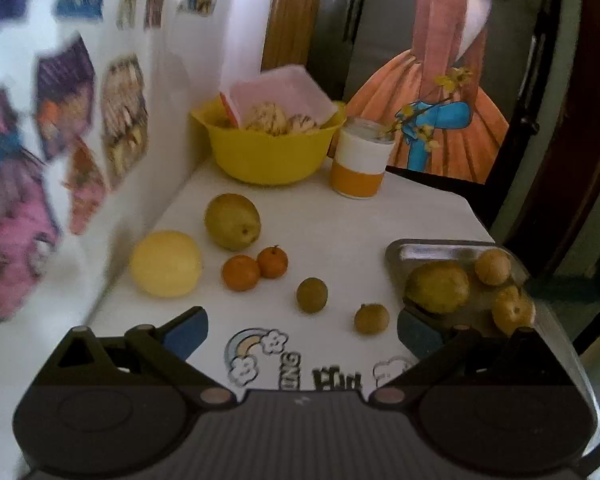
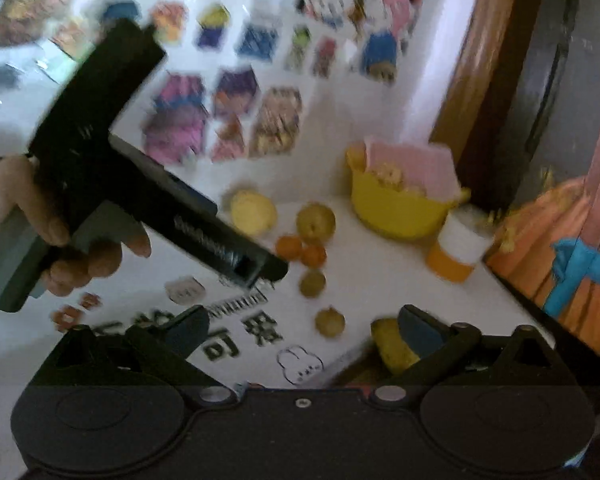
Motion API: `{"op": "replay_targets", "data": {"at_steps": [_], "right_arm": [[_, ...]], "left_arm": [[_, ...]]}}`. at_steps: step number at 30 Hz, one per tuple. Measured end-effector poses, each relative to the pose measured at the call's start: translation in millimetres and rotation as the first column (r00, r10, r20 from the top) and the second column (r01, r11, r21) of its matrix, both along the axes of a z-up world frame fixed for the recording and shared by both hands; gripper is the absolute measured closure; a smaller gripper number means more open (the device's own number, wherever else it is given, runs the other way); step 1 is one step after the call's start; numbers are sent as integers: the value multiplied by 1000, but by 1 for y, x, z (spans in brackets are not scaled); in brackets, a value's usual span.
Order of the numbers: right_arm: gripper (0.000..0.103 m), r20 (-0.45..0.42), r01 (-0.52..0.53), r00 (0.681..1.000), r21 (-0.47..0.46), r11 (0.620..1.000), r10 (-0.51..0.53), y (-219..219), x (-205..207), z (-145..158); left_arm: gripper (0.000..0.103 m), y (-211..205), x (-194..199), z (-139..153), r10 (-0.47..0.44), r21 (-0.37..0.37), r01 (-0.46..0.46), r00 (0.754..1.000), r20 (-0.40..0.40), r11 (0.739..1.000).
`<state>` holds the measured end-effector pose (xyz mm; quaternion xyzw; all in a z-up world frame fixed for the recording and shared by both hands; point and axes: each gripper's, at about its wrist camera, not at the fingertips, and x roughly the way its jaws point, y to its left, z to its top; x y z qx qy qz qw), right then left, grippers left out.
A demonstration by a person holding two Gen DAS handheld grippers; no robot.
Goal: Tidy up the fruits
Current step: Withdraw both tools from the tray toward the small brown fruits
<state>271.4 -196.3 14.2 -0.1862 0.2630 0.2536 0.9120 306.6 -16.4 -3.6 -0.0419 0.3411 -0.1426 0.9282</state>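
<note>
Sorting fruit onto the tray [image 1: 420, 250], mid-run by the look of it: four pieces sit on it, six lie loose on the table [image 1: 340, 220]. Left gripper [image 1: 302, 332] fingers wide apart, nothing between them, hovering over the table print. Tray is at the right fingertip; its biggest fruit [image 1: 438, 287] sits just past that pad. Loose fruit all ahead of the fingers: brown one [image 1: 371, 319] closest, just ahead and inside the right finger; green one [image 1: 311, 295] dead ahead; two oranges [image 1: 255, 268] beyond it; pear [image 1: 232, 221] and yellow melon [image 1: 166, 263] further, toward the left finger. Right gripper [image 2: 302, 330] fingers also apart and empty, tray fruit at its right pad; view is blurred. It also shows a hand [image 2: 40, 216] holding the left gripper

Next, my guess: grab the brown one, short reach forward, close on it, carry it right onto bare tray. Round fruit, so centre it between the pads or it rolls out
</note>
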Motion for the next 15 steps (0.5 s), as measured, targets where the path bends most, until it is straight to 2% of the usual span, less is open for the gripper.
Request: {"op": "replay_targets", "data": {"at_steps": [7, 11, 15], "right_arm": [[16, -122, 9, 993, 36, 999, -5, 6, 43, -32], [22, -157, 23, 988, 44, 999, -16, 10, 61, -42], [29, -172, 36, 985, 46, 998, -28, 11, 73, -47]], "left_arm": [[1, -8, 39, -26, 13, 18, -12, 999, -46, 1000], [1, -10, 51, -34, 8, 9, -7, 998, -68, 1000], [9, -8, 60, -40, 15, -4, -16, 997, -79, 1000]]}}
